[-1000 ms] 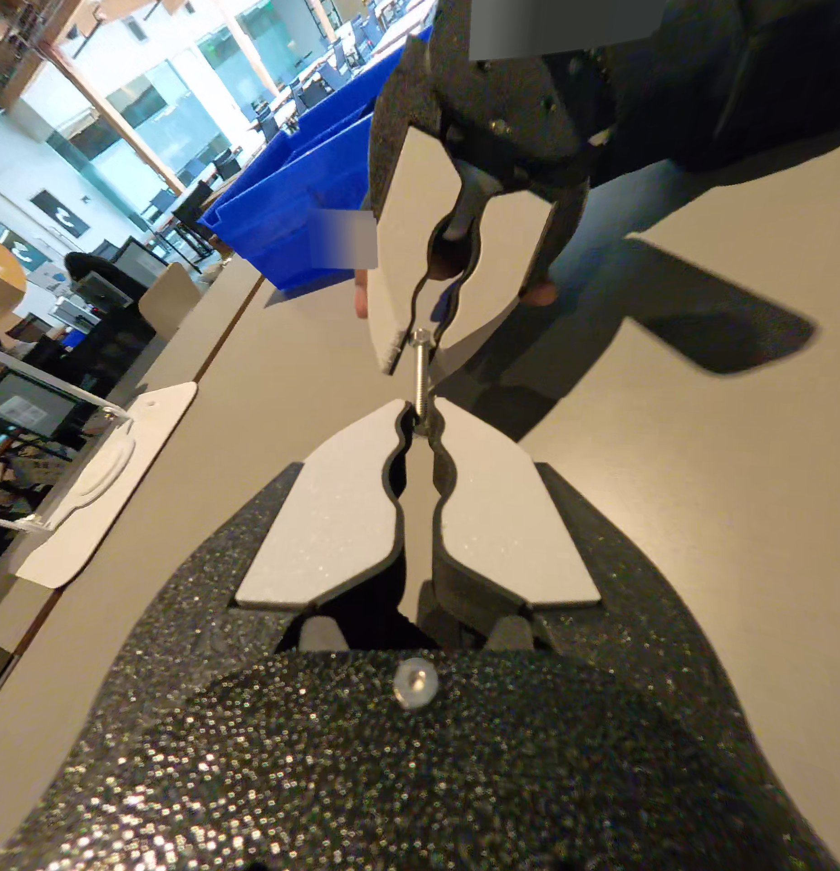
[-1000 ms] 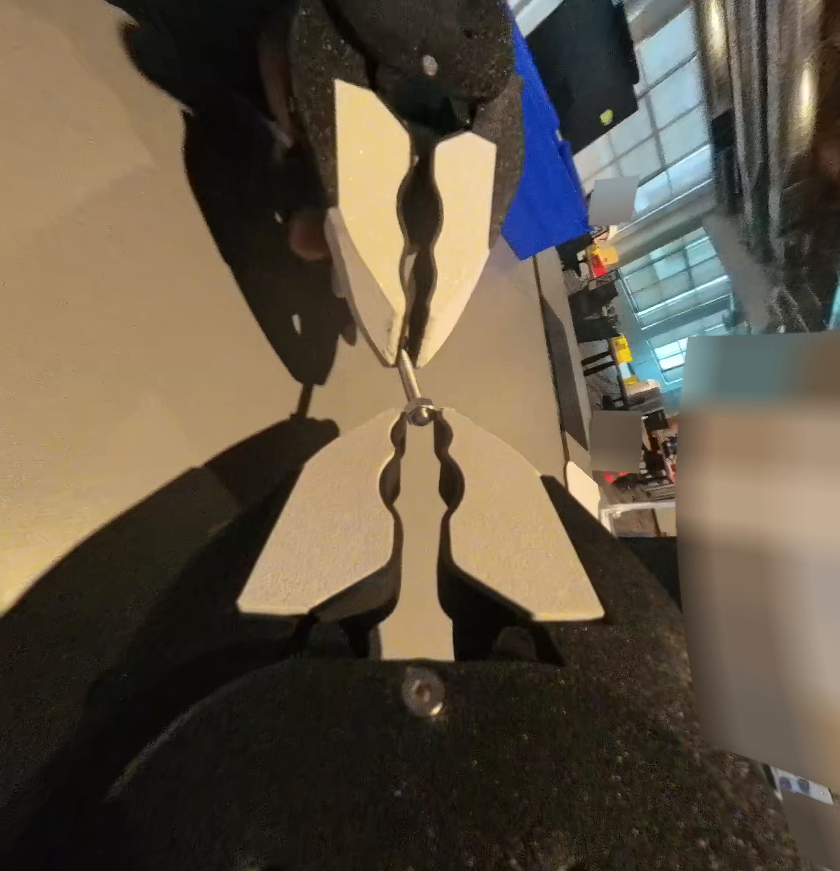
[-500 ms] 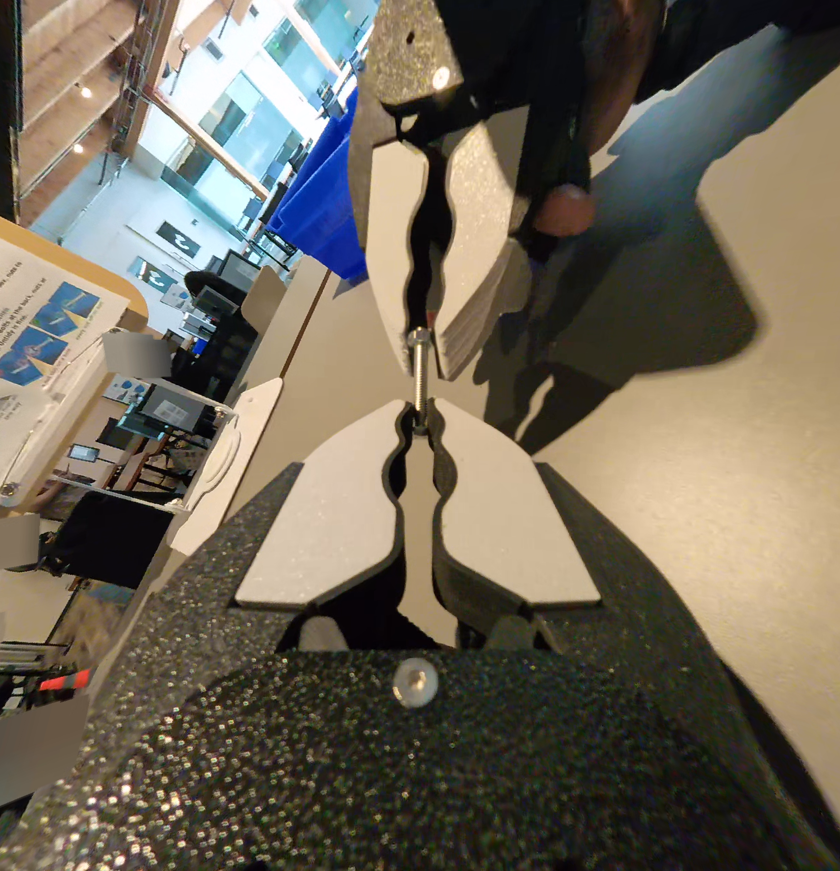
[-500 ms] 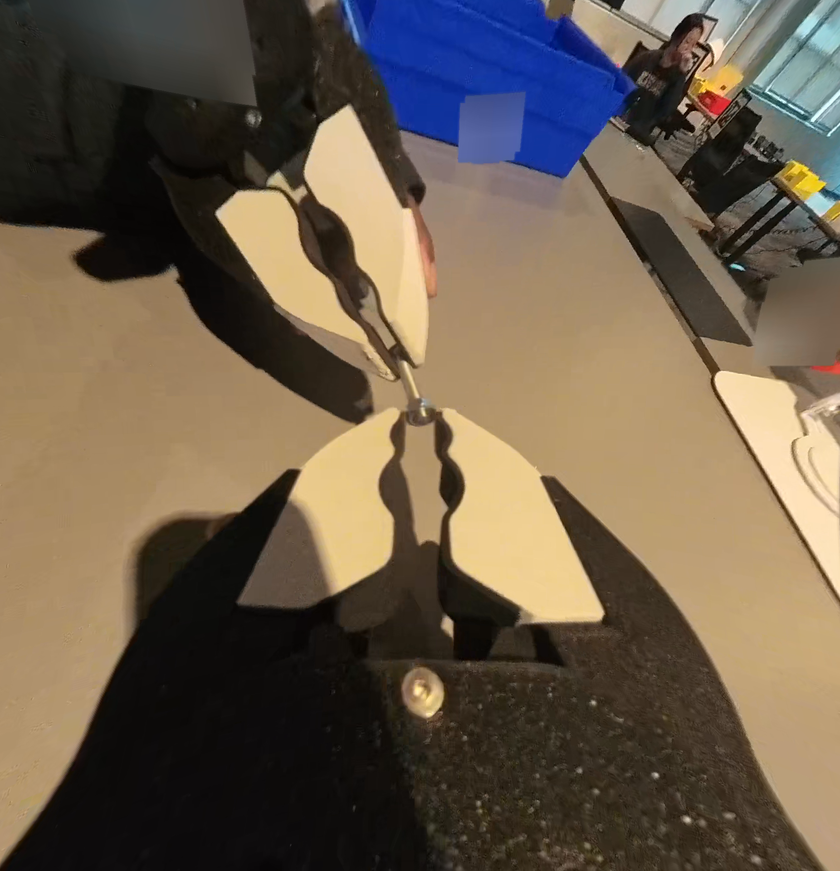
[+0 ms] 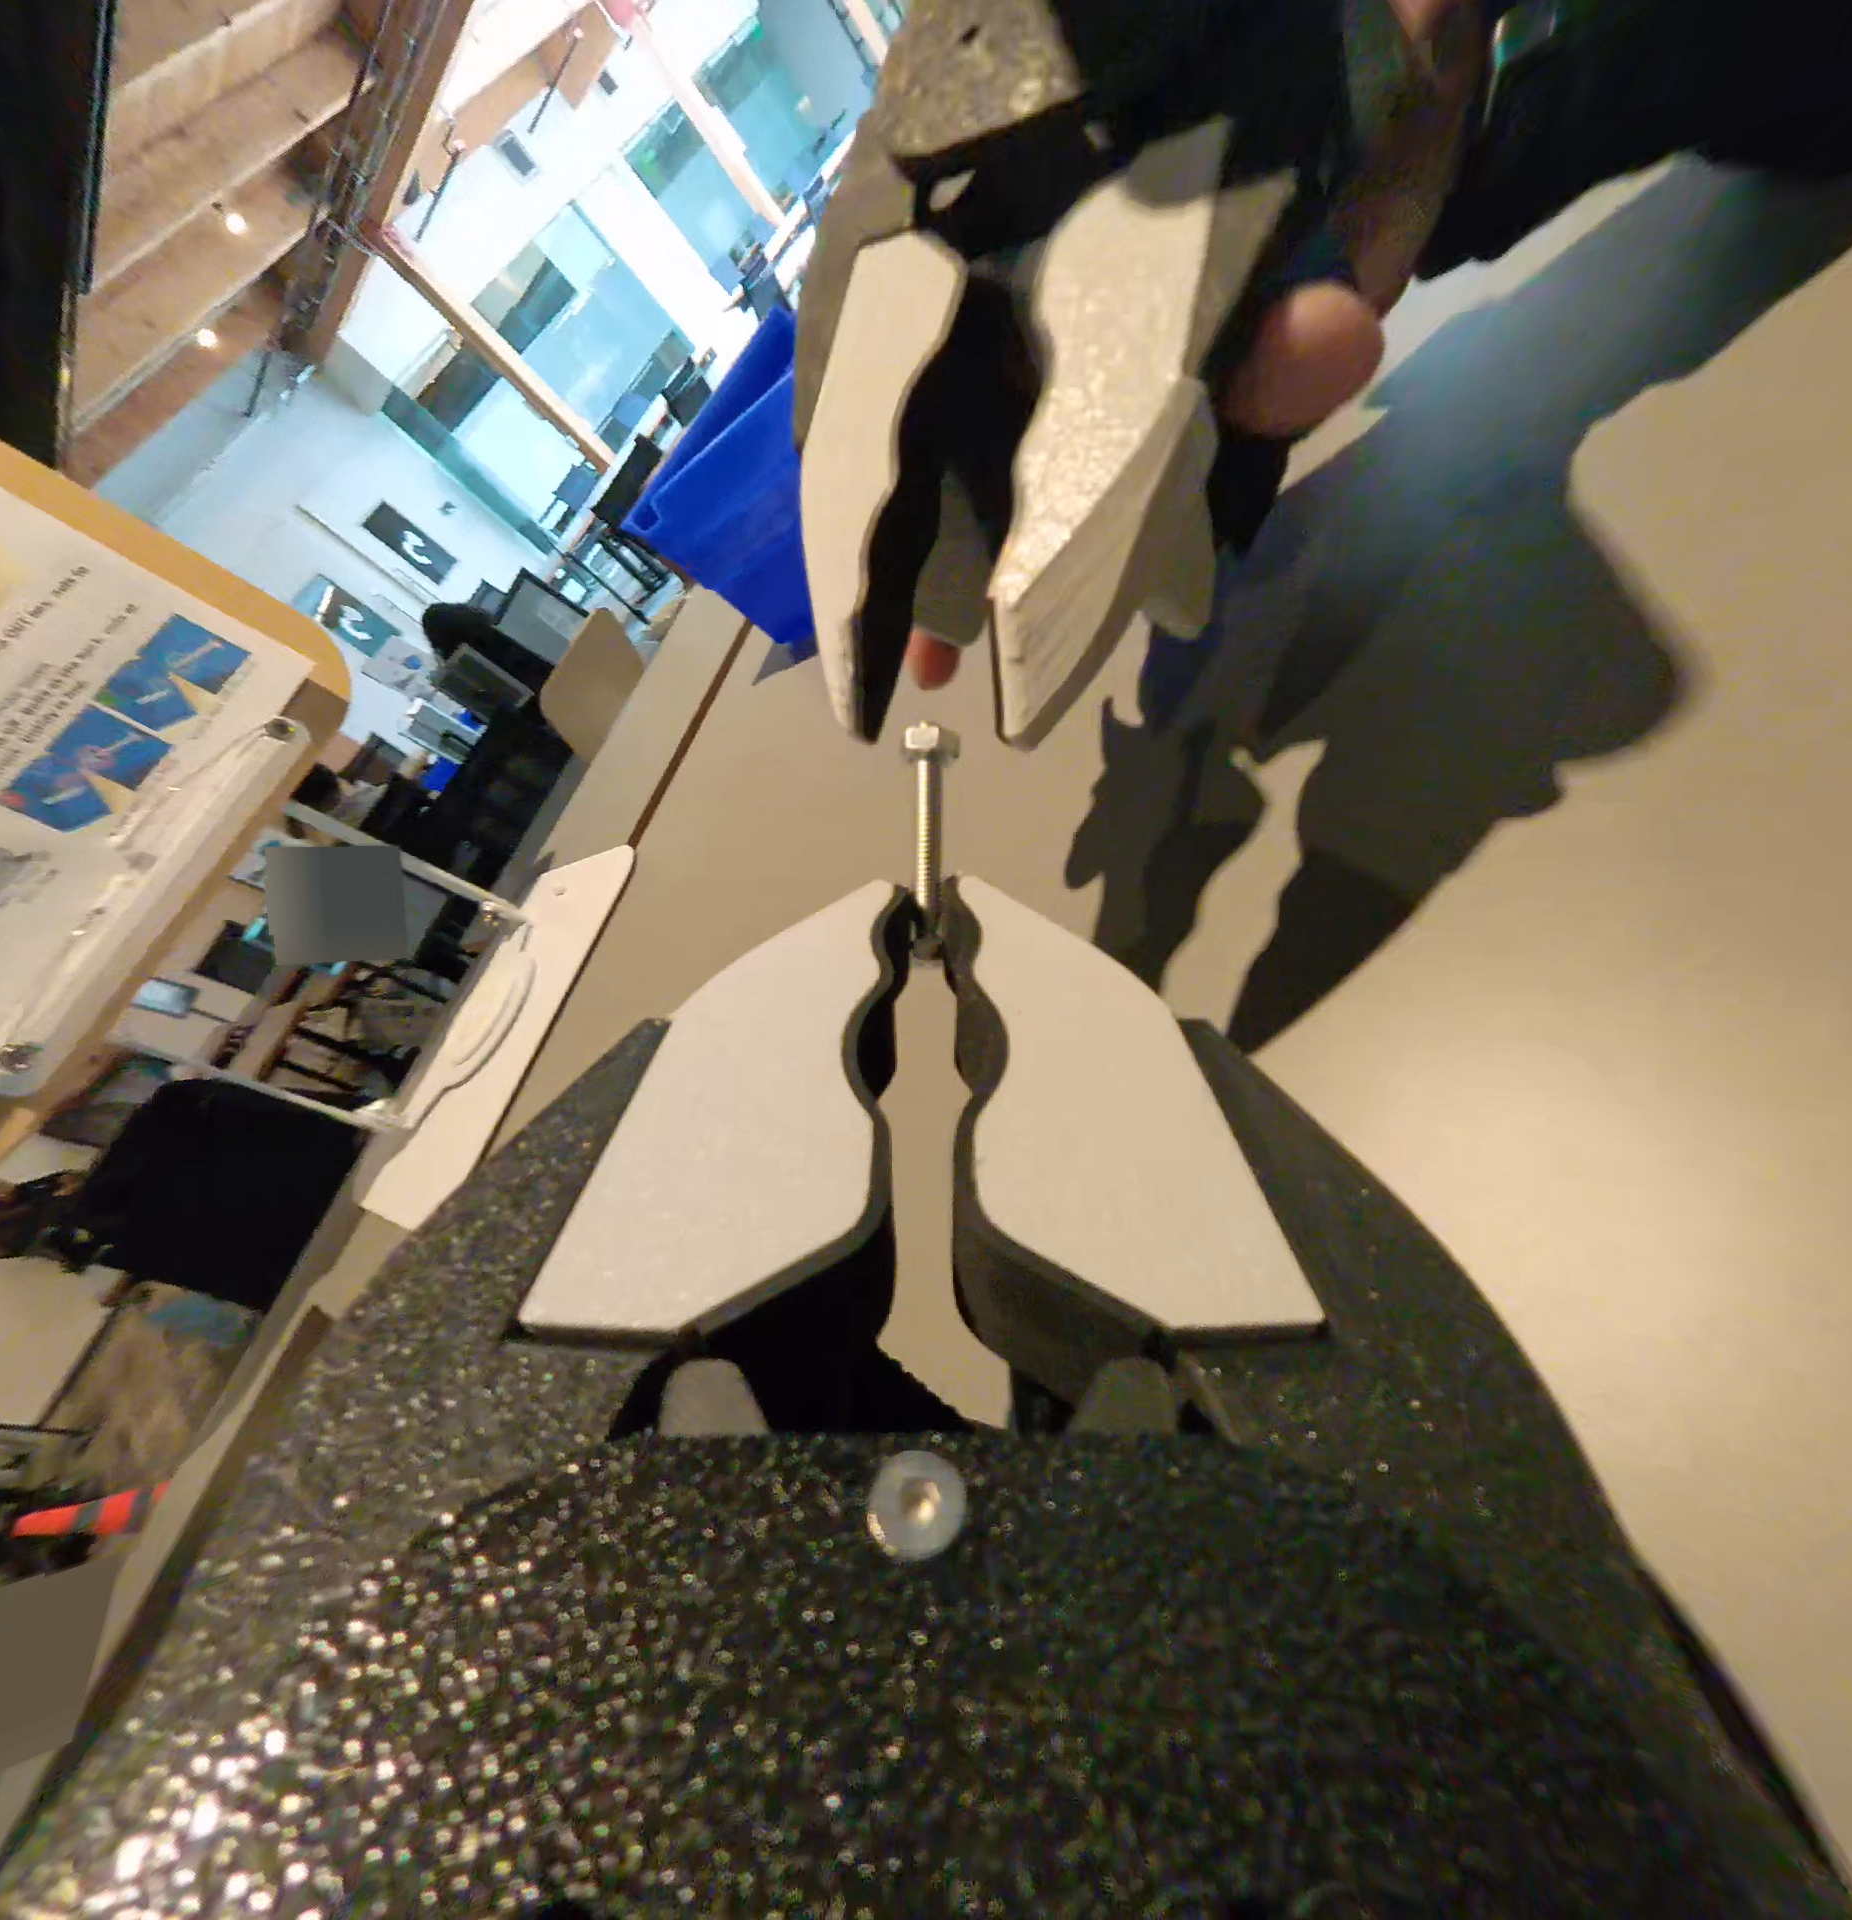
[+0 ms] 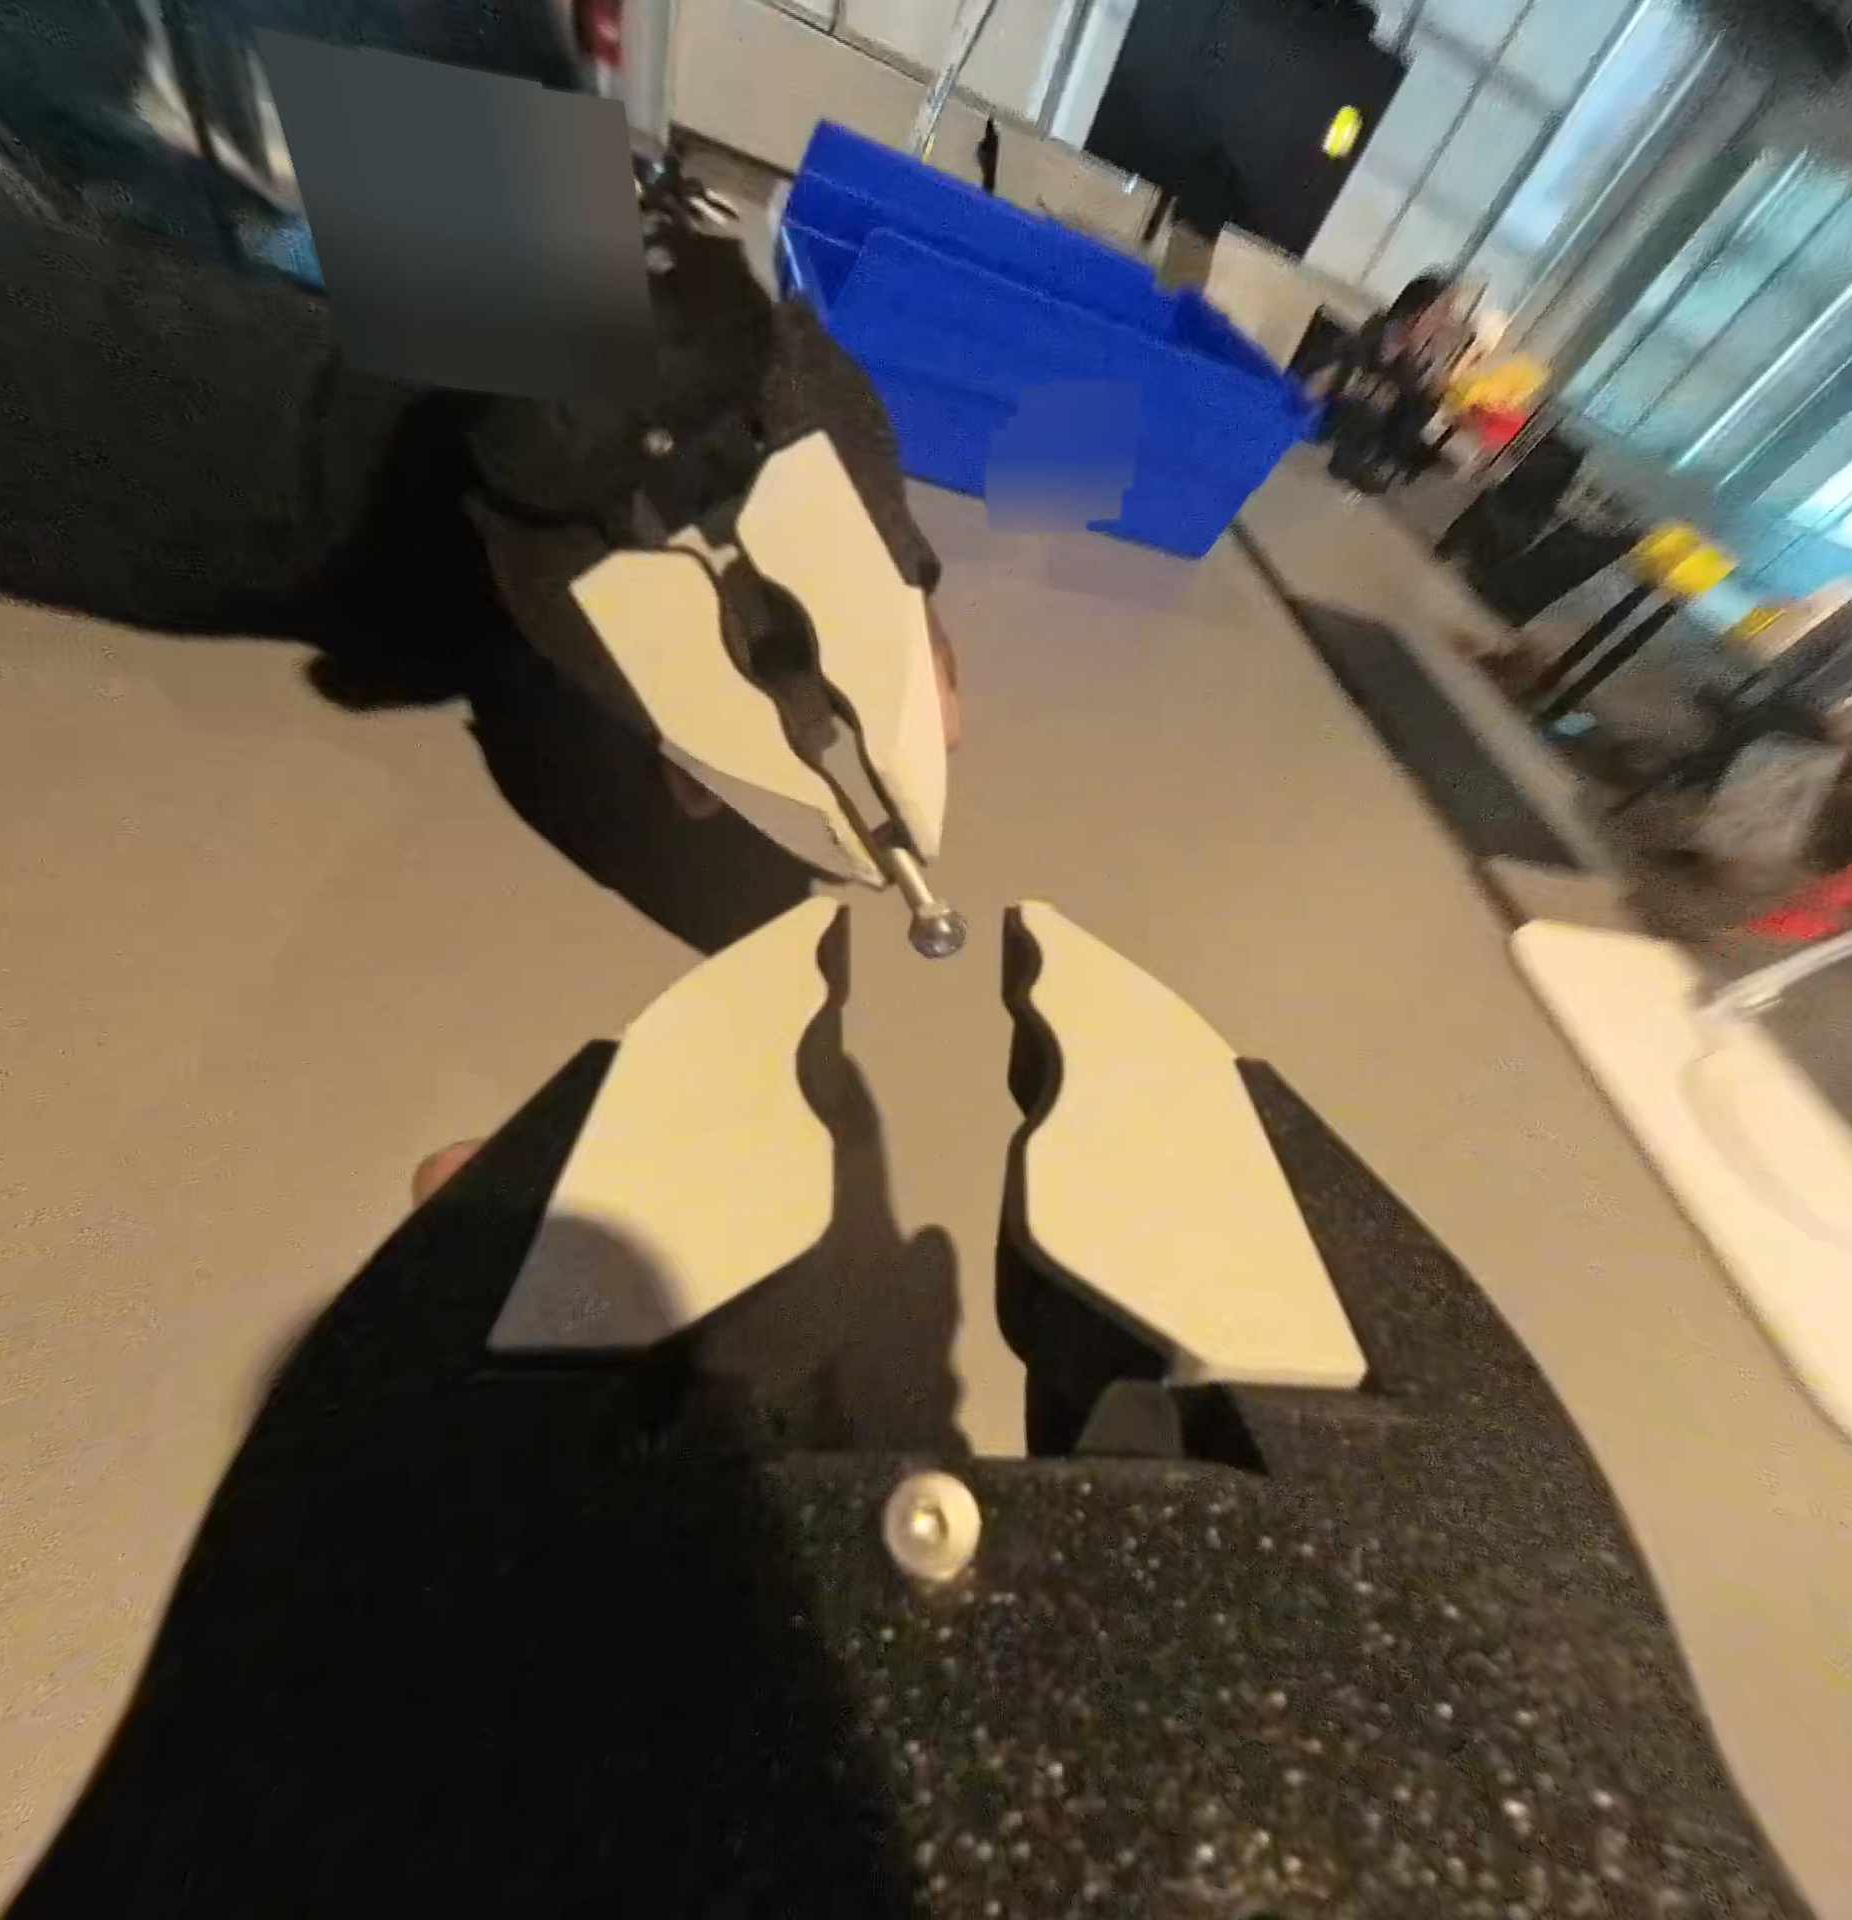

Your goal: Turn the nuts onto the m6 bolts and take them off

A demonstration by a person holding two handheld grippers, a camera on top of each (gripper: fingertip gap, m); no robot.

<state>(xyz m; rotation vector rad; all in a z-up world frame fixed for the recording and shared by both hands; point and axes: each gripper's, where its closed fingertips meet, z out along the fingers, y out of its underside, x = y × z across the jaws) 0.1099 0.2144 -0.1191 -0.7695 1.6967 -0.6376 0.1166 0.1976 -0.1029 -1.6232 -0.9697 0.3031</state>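
In the left wrist view my left gripper (image 5: 927, 896) is shut on the lower end of a thin silver bolt (image 5: 926, 831) and holds it above the grey table (image 5: 1576, 1091). A small nut (image 5: 930, 740) sits at the bolt's free end. My right gripper (image 5: 937, 722) faces it from above, open, with its tips on either side of the nut and not touching it. In the right wrist view my right gripper (image 6: 927, 920) is open, and the nut (image 6: 937, 932) lies between its tips. The left gripper (image 6: 894, 860) holds the bolt (image 6: 906, 883) beyond it.
Blue bins (image 6: 1047, 364) stand at the table's far end and also show in the left wrist view (image 5: 735, 499). A white board (image 6: 1732, 1122) lies by the table's edge. A stand with a printed sheet (image 5: 122, 779) rises at the left. A person's sleeve and fingers (image 5: 1306, 353) hold the right gripper.
My right gripper was shut on the nut end of the bolt; it has opened and let go. The left gripper still holds the bolt. Both cameras have tilted.
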